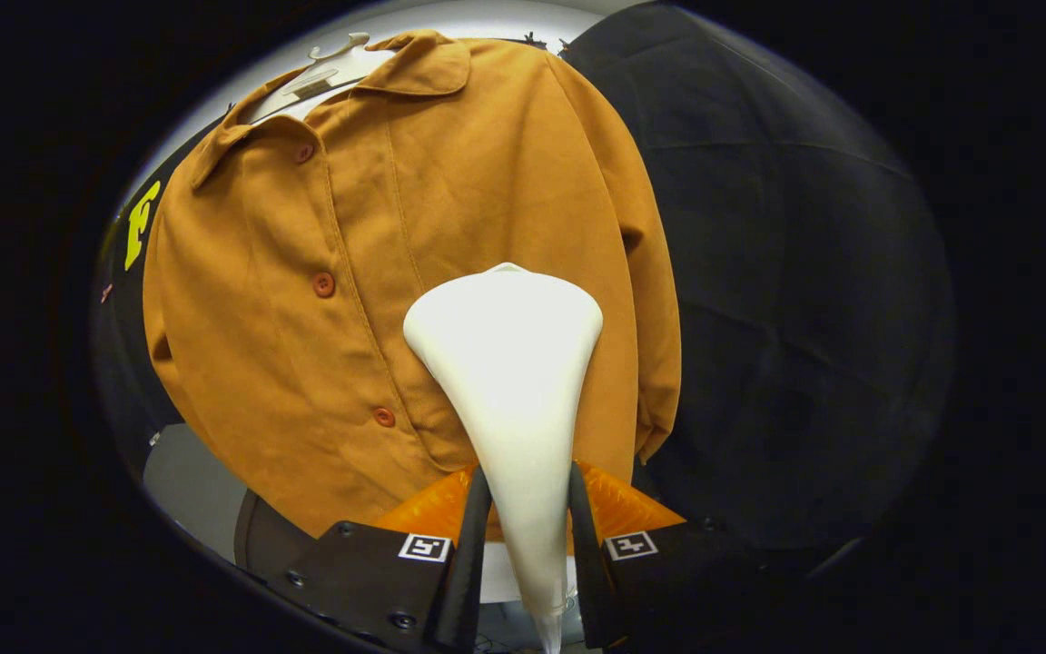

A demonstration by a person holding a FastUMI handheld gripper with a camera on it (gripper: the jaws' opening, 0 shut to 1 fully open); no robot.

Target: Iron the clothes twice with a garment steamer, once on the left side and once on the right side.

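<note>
Steamer head (505, 363) against hanging shirt (305, 272) straight ahead; open room rightward before the booth wall (804, 272).

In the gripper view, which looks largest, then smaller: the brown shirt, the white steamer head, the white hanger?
1. Brown button shirt
2. White cone-shaped steamer head, enlarged by nearness, held by the claw
3. White plastic hanger, mostly hidden
</note>
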